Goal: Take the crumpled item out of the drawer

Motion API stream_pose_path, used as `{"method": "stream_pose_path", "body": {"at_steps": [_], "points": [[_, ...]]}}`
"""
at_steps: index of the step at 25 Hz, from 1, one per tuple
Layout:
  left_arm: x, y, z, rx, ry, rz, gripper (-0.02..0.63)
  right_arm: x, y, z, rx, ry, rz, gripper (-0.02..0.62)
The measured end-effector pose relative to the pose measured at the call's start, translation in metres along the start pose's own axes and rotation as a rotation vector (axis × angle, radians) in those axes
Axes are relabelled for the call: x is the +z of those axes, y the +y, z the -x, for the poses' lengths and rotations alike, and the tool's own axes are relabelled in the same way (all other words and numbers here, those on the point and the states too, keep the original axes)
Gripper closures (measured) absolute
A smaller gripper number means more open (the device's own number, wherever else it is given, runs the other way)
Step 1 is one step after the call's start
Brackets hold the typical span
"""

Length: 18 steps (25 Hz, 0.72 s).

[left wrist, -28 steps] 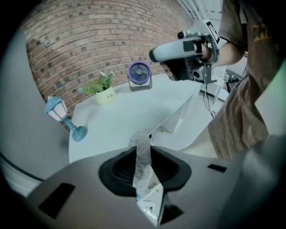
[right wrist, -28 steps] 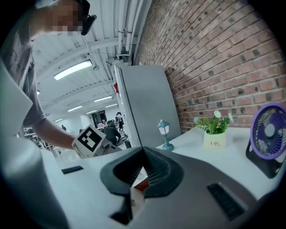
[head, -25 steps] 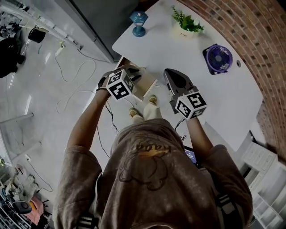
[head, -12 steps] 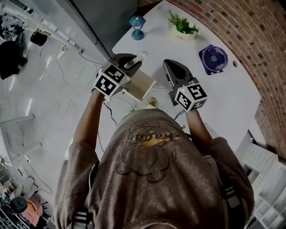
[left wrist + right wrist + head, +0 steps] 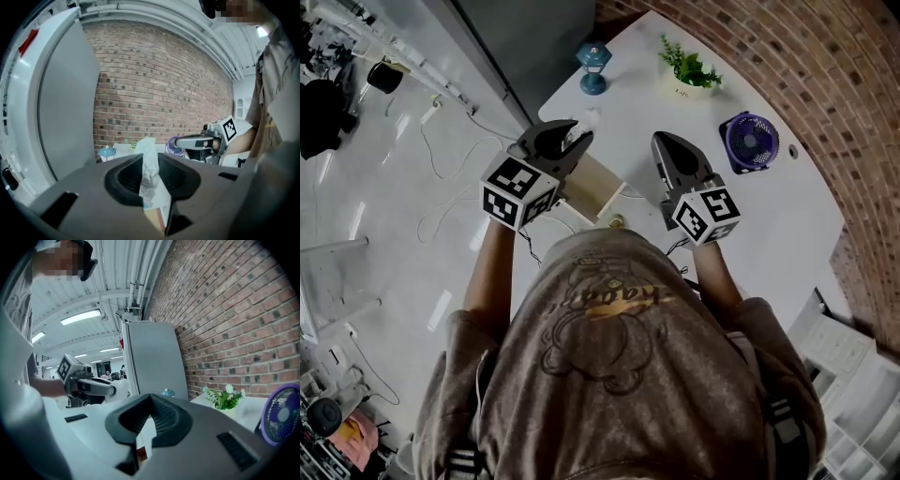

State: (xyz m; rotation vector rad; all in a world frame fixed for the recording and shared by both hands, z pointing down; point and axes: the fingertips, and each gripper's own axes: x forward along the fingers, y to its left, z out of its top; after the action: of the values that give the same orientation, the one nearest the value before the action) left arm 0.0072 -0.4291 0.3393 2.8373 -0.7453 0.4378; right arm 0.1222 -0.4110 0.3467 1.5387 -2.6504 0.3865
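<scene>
The left gripper (image 5: 574,141), upper centre-left in the head view, is clenched on the crumpled white paper (image 5: 584,123). The paper juts out past its tips, over the left edge of the white table (image 5: 787,216). In the left gripper view the paper rises from between the jaws as a twisted strip, with the brick wall (image 5: 154,84) behind its top. Its lower end is lost in the cleft, where only a sliver of pale wood shows.

The wooden drawer (image 5: 592,186) lies just below and right of that gripper in the head view. The gripper covers part of it and its inside cannot be seen. The paper is held clear of it.

The right gripper (image 5: 664,145), centre-right, is released: its jaws stand slightly apart with nothing between them. Through the gap its own view shows white surface and a small brownish patch too small to identify.

Across the top of the head view stand a blue lantern (image 5: 593,58), a potted plant (image 5: 689,66) and a purple fan (image 5: 752,141). The person's brown shirt (image 5: 619,375) fills the lower half, hiding the table's near edge.
</scene>
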Motion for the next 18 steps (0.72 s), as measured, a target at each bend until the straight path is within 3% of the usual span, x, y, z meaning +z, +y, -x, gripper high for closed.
{"method": "stream_pose_path", "body": {"at_steps": [12,18], "points": [[0.010,0.016,0.025,0.084,-0.207,0.146,0.515,-0.001,-0.007,-0.003,-0.018,-0.006,0.008,0.598],[-0.004,0.015,0.022,0.087,-0.219,0.167,0.515,-0.012,-0.008,-0.001,-0.019,0.015,0.003,0.598]]}}
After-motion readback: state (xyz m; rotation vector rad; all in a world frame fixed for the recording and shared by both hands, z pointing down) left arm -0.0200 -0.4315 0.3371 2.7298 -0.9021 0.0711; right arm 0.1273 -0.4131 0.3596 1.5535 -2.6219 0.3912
